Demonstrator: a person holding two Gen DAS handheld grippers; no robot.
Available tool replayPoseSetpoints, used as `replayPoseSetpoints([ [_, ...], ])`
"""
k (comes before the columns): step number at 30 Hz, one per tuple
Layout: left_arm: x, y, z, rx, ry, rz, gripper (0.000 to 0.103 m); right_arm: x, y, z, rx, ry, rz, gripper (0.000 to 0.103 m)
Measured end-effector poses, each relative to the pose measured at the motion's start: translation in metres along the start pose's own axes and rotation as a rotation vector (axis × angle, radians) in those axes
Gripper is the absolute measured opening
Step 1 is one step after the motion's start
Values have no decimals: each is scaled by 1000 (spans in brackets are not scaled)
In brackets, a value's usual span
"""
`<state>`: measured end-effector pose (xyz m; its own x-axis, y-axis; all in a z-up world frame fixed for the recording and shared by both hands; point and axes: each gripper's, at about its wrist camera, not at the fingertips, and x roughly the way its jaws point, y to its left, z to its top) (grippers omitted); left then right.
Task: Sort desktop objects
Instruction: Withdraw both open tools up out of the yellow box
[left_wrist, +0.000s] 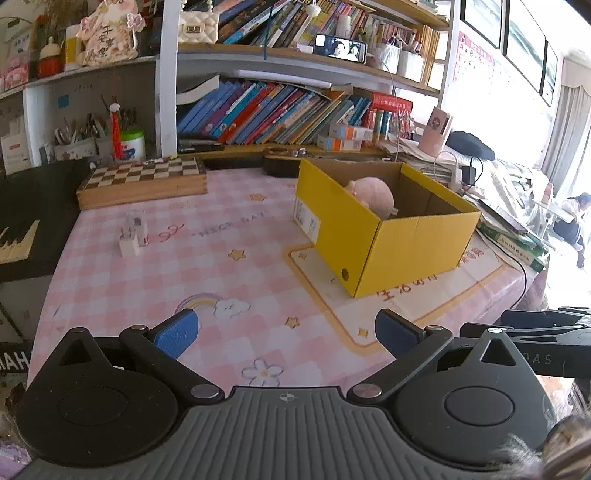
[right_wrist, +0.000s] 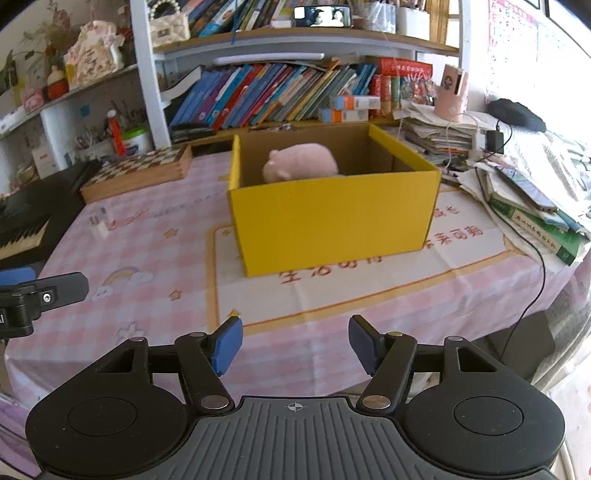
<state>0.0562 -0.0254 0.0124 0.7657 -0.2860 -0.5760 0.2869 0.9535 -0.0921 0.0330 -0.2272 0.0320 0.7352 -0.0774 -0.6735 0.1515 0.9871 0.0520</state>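
Centre frame, my right gripper (right_wrist: 295, 345) and left gripper (left_wrist: 286, 332) hang spread and empty; a pink plush (right_wrist: 300, 162), perhaps a pig, sits in the yellow box (right_wrist: 332, 218).

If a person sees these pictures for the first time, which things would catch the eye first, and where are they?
The bright yellow box stands open in the middle of the pink checked tablecloth, with a pink plush toy inside it. Behind it, a shelf of leaning colourful books fills the back. In front, the left gripper and the right gripper both hang open and empty above the cloth.
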Motion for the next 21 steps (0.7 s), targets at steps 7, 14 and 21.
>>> replayPoseSetpoints([
  [7,-7,19,-12,-24,31,4,103,-1,22,-9,-15,29,19,65],
  [14,-15,36,-19,-52,42,24,103,1,43,-13,-46,45,45,65],
  [21,-15,53,-25,-65,73,41,103,3,65,-12,-86,46,74,67],
])
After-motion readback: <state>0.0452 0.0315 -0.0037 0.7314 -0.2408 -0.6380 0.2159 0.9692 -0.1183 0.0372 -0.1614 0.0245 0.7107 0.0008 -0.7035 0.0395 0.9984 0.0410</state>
